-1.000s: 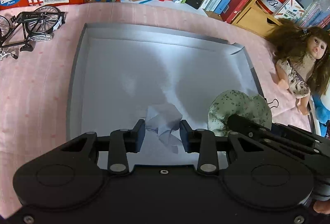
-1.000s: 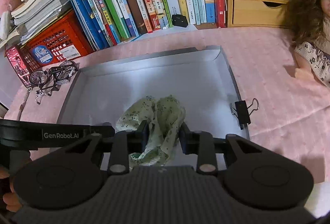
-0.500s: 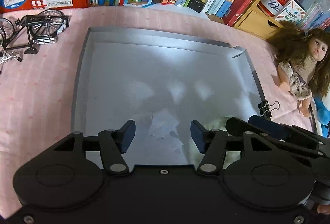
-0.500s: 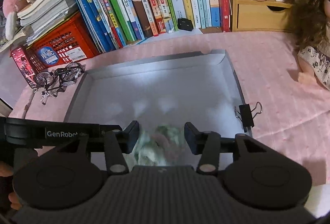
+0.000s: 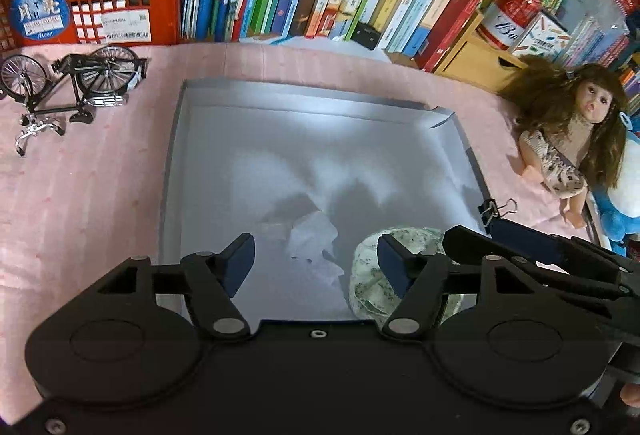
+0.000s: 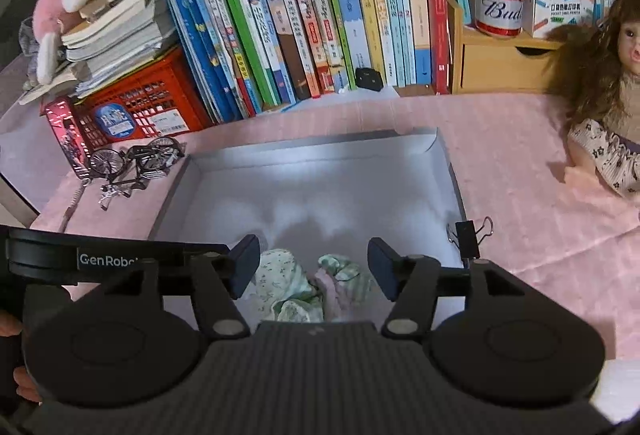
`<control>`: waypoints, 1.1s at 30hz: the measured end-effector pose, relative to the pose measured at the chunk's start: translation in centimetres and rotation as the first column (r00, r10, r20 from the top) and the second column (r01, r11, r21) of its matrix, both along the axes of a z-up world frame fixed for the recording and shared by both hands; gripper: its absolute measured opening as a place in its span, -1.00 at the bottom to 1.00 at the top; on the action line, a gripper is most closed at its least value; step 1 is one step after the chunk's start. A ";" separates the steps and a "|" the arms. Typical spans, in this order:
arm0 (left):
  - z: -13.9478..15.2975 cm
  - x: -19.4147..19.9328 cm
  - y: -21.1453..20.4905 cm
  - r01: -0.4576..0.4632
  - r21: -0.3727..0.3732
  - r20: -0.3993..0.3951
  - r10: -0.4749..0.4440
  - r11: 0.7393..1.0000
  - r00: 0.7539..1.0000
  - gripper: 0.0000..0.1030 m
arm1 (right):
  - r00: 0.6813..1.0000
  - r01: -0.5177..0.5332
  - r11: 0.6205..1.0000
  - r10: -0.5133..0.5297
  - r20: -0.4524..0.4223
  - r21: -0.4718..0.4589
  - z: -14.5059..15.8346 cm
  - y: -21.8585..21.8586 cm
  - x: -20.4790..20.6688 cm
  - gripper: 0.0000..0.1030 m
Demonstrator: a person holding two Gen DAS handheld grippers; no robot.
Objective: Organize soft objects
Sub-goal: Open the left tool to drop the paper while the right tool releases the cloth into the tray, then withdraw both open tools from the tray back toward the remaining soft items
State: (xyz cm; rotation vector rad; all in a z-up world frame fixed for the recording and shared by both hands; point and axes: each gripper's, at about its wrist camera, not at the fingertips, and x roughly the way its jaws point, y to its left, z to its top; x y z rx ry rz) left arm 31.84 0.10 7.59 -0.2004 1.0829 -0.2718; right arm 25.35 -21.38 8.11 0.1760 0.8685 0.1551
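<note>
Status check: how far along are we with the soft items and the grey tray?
Done: the pale crumpled cloth and the green floral cloth both lie inside the grey tray. In hand: nothing; the left gripper and right gripper are opening, pads clear of the cloths below them. Possibly left: the doll and the blue plush lie on the pink cover outside the tray.

floral cloth [image 5: 370, 275]: right part hidden behind left tool's finger | doll [image 6: 600, 107]: cut by right edge in right wrist view | blue plush [image 5: 618, 203]: cut by right edge | grey tray [image 6: 400, 151]: near rim hidden by tool body
</note>
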 end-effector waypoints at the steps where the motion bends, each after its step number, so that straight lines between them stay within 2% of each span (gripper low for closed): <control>1: 0.2 -0.3 0.1 0.001 0.000 0.007 -0.001 1.000 1.000 0.29 | 1.000 -0.002 1.000 0.002 0.006 0.000 0.2 0.0 -0.3 0.44; 6: 1.3 -2.0 0.4 0.014 0.001 0.043 -0.014 1.000 0.999 0.37 | 0.998 -0.024 1.000 0.025 0.050 -0.021 1.3 0.1 -1.8 0.54; 18: 3.3 -6.2 0.8 0.049 0.032 0.138 -0.053 0.998 0.989 0.40 | 0.988 -0.077 0.996 0.081 0.130 -0.034 3.0 0.4 -5.3 0.69; 28: 4.8 -11.2 1.0 0.078 0.076 0.275 -0.096 0.994 0.957 0.42 | 0.964 -0.129 0.988 0.146 0.223 -0.088 4.1 1.4 -9.4 0.82; 33: 5.3 -13.7 2.0 0.071 0.048 0.331 -0.083 0.996 0.940 0.58 | 0.951 -0.144 0.985 0.163 0.261 -0.091 4.4 1.6 -11.0 0.91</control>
